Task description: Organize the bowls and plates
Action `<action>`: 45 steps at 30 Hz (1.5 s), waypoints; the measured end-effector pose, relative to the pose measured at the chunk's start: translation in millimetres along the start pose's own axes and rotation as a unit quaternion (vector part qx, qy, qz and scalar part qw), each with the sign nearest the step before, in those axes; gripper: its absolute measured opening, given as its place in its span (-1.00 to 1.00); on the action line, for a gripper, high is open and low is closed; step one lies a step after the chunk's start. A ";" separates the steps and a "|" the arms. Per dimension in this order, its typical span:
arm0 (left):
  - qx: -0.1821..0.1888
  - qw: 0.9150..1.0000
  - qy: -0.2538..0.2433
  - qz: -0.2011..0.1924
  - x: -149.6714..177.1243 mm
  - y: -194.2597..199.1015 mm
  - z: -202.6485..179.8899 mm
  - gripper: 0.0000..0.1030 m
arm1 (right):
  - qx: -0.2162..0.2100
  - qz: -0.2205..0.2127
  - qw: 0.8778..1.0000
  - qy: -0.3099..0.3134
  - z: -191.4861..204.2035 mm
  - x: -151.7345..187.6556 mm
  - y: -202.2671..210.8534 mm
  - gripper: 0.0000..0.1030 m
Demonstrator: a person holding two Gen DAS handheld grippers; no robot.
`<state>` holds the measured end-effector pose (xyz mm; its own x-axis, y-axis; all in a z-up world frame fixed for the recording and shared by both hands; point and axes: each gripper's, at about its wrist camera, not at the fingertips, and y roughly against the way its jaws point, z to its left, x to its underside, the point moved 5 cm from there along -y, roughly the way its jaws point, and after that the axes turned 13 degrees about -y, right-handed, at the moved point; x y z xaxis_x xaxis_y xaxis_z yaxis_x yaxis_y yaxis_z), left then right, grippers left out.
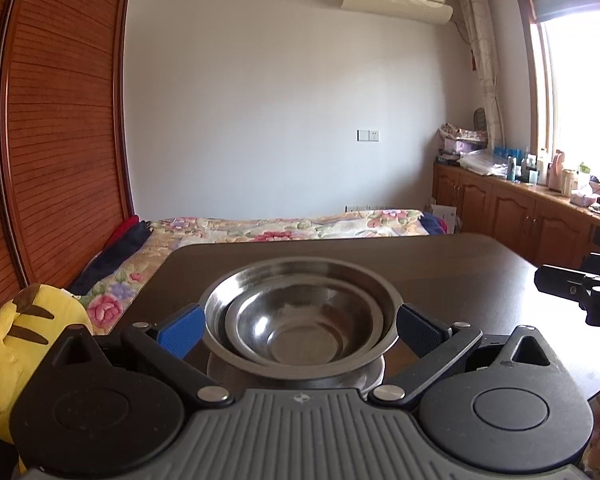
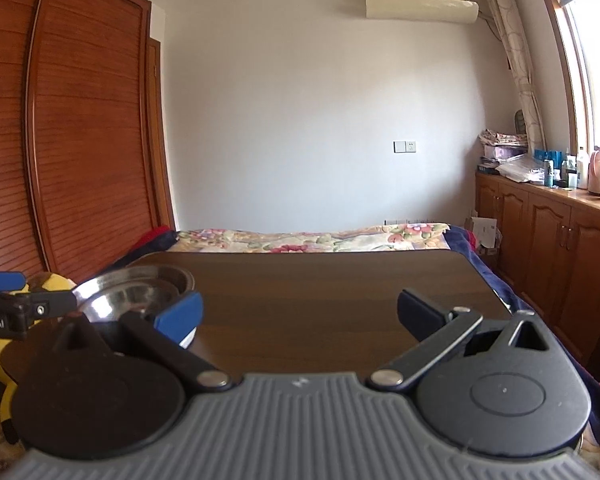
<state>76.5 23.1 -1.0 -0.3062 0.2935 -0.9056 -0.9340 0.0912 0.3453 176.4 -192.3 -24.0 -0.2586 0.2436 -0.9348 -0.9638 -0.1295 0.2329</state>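
Note:
A small steel bowl (image 1: 300, 328) is nested inside a wider steel bowl (image 1: 300, 280) on the dark wooden table (image 1: 440, 264). A flatter steel piece (image 1: 364, 376) shows beneath them. My left gripper (image 1: 300, 332) is open, its blue fingers (image 1: 180, 330) on either side of the stack close to the rim. In the right wrist view the same stack (image 2: 136, 292) sits at the left, partly hidden by a fingertip. My right gripper (image 2: 300, 316) is open over bare table (image 2: 320, 280) with nothing between its fingers.
A yellow plush toy (image 1: 24, 332) lies left of the table. A bed with a floral cover (image 1: 284, 228) is beyond the far edge. A wooden wardrobe (image 1: 60, 120) stands at the left, and low cabinets (image 1: 520, 208) with bottles run along the right wall.

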 end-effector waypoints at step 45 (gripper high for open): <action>-0.006 1.000 -0.006 0.011 6.5 -4.8 -1.3 1.00 | 0.033 0.007 0.999 0.008 -5.0 4.5 -1.6 1.00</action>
<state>78.8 23.3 -8.8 -0.3236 0.3071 -0.8950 -0.9296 0.0731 0.3612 177.1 -195.8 -29.9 -0.2716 0.2264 -0.9354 -0.9624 -0.0693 0.2626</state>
